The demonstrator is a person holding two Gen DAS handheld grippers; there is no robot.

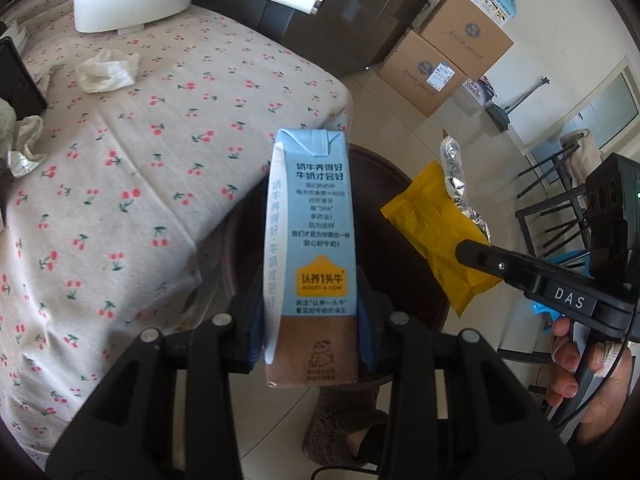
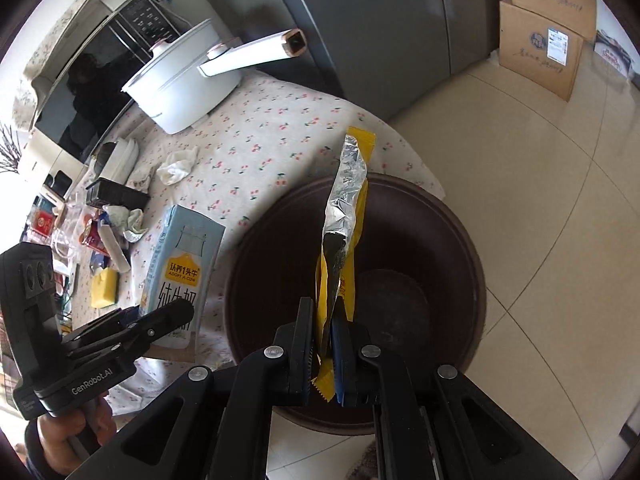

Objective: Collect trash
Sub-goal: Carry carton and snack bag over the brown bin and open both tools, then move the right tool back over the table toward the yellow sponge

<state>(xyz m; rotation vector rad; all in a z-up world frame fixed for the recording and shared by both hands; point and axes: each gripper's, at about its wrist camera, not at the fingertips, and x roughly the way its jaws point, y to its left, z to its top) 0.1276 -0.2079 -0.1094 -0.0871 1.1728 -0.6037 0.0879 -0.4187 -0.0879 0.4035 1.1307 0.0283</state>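
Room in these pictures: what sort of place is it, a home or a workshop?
Most likely a home kitchen or dining corner. A table with a cherry-print tablecloth carries a white lidded pot, a grey refrigerator stands behind it, and cardboard boxes sit on the tiled floor.

Milk carton point(image 1: 312, 248): coated paperboard, smooth, slight sheen, pale blue print over a brown base band.
Snack wrapper point(image 2: 342, 240): thin plastic film, yellow and matt outside, crinkled mirror-bright foil inside.
Tablecloth point(image 1: 132, 168): woven cloth, matt, creased, cherry print on cream.
Bin point(image 2: 440, 240): dark brown plastic, smooth, dull gloss at the rim.
Left gripper point(image 1: 312, 344) and right gripper point(image 2: 324, 360): matt black plastic, bright metal rivets, blue rubbery pads.
Pot point(image 2: 176, 88): white, glossy enamel-like finish.
Crumpled tissue point(image 1: 106, 70): soft, matt paper.
Cardboard boxes point(image 1: 444, 52): plain brown, matt.
Floor tiles point(image 2: 540, 184): beige, polished.
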